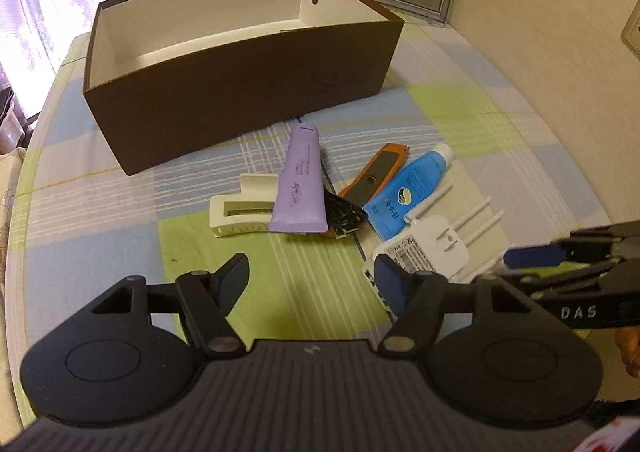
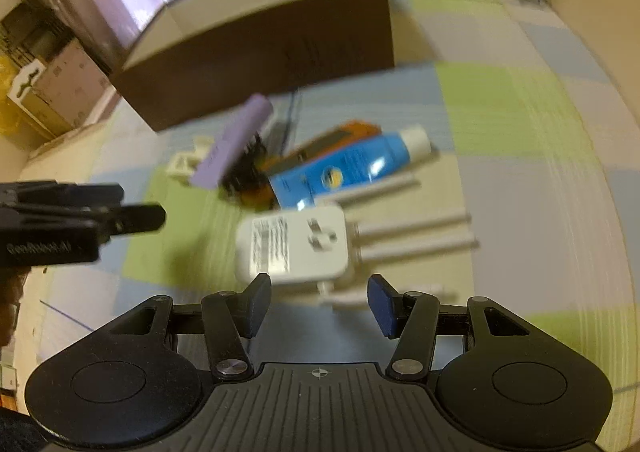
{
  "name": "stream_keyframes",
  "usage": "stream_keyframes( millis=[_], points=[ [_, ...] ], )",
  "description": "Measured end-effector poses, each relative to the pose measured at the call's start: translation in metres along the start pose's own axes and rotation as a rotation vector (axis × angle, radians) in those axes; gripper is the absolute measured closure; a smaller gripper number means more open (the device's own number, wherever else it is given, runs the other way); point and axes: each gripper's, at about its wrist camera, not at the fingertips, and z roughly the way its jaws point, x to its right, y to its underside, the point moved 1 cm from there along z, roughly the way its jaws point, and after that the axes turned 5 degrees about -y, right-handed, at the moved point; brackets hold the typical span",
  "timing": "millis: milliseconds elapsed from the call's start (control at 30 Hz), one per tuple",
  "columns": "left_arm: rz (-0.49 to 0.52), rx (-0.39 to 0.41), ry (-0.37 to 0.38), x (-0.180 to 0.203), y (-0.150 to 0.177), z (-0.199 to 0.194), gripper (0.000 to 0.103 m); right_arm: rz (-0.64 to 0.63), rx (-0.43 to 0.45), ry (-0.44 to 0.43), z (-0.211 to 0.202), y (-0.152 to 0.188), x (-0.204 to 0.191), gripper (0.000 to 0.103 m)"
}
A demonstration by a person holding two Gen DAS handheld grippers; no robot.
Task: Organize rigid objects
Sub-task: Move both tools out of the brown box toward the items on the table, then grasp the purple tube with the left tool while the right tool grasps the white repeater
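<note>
A: Anything gripped yet?

B: Nothing. Left gripper (image 1: 308,272) with fingers spread wide over bare checked tablecloth (image 1: 120,212). Right gripper (image 2: 319,288) with fingers apart too, empty, hovering just short of the white Wi-Fi extender (image 2: 296,244).

A: And the rest of the pile?

B: All out on the cloth in front of the open brown box (image 1: 248,92), with none inside as far as visible. Purple tube (image 1: 299,184) propped across a cream claw clip (image 1: 236,208), black hair clip (image 1: 344,212) jammed just beside it. Orange utility knife (image 1: 372,176) lying against the blue tube (image 1: 404,188). Extender nearest, at the blue tube's crimped end.

A: Risks on the right?

B: Probably snagging. Could catch an antenna when closing on the extender's body and drag the blue tube along. Could also slip off the smooth shell if pinching near a rounded corner.

A: On the left?

B: Might tip the purple tube off the claw clip when reaching in, and scatter the black clip. Also crowding: both grippers side by side, likely to knock together if converging on the same pile.
</note>
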Motion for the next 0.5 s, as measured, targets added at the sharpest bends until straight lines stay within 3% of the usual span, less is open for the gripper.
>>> stream_keyframes(
  millis=[233,500],
  points=[
    [0.020,-0.023,0.012,0.001,0.002,0.007,0.037,0.122,-0.068,0.001,0.014,0.012,0.019,0.052],
    [0.043,-0.041,0.012,0.002,0.002,0.017,0.037,0.124,-0.069,0.069,0.036,0.010,0.018,0.053]
  ],
)
